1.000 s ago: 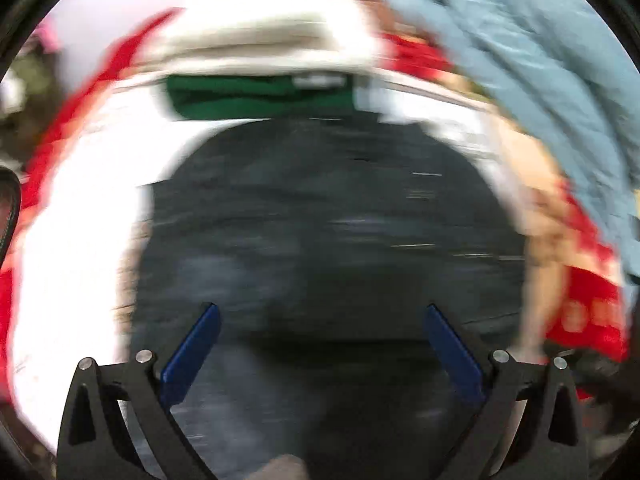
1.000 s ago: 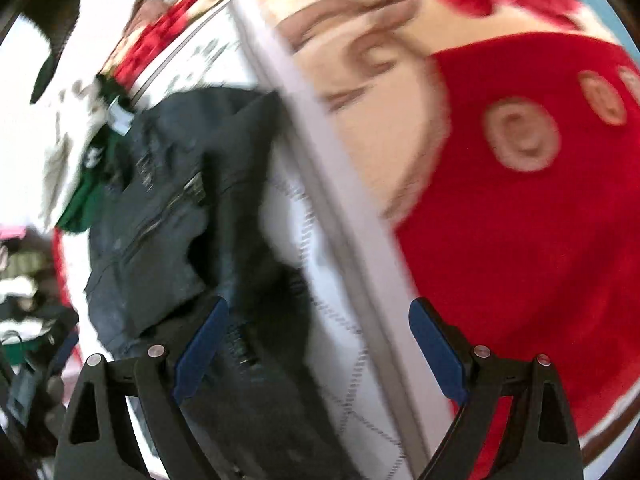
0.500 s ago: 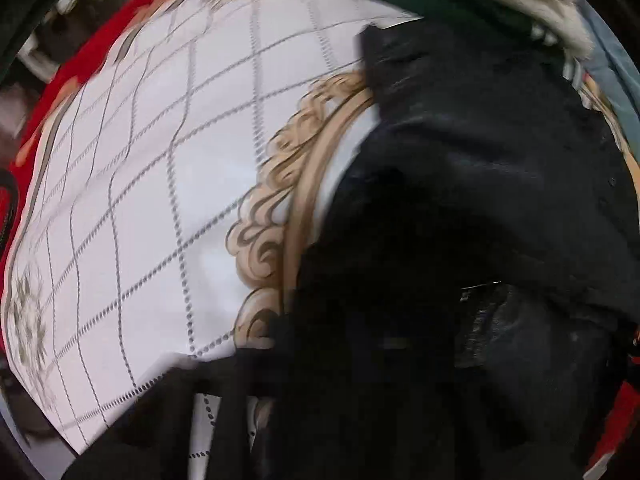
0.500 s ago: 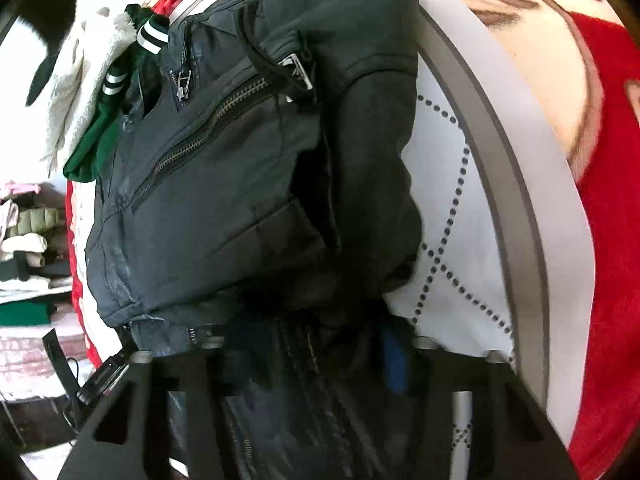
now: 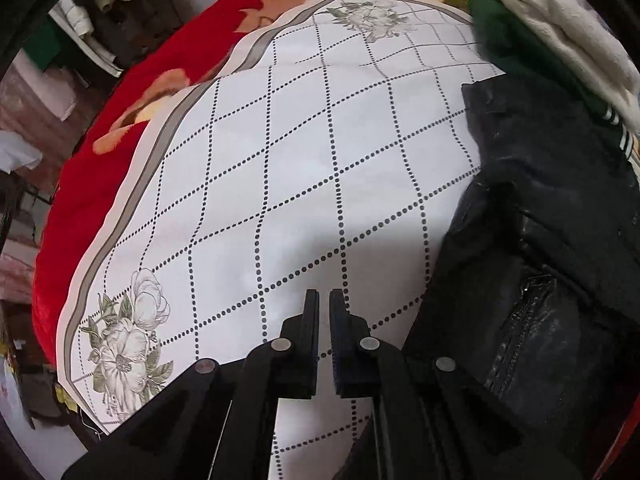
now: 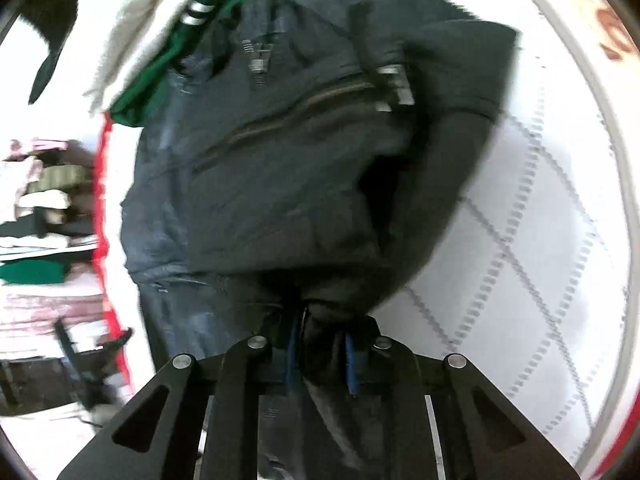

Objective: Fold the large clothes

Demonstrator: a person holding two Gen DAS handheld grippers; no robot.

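Presently, black jacket (image 6: pixel 288 160) in right hand-held gripper (image 6: pixel 320 344)

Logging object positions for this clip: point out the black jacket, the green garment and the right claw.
black jacket (image 6: pixel 280 152): right wrist view, front panel near the diagonal zipper.
green garment (image 5: pixel 516 44): left wrist view, folded body under the cream garment (image 5: pixel 560 28).
right claw (image 6: pixel 320 344): right wrist view, midway between fingertips, pinching jacket fabric.

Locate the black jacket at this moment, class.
The black jacket lies at the right of the left wrist view on the white dotted sheet, beside a green garment; the right gripper grips its fabric.
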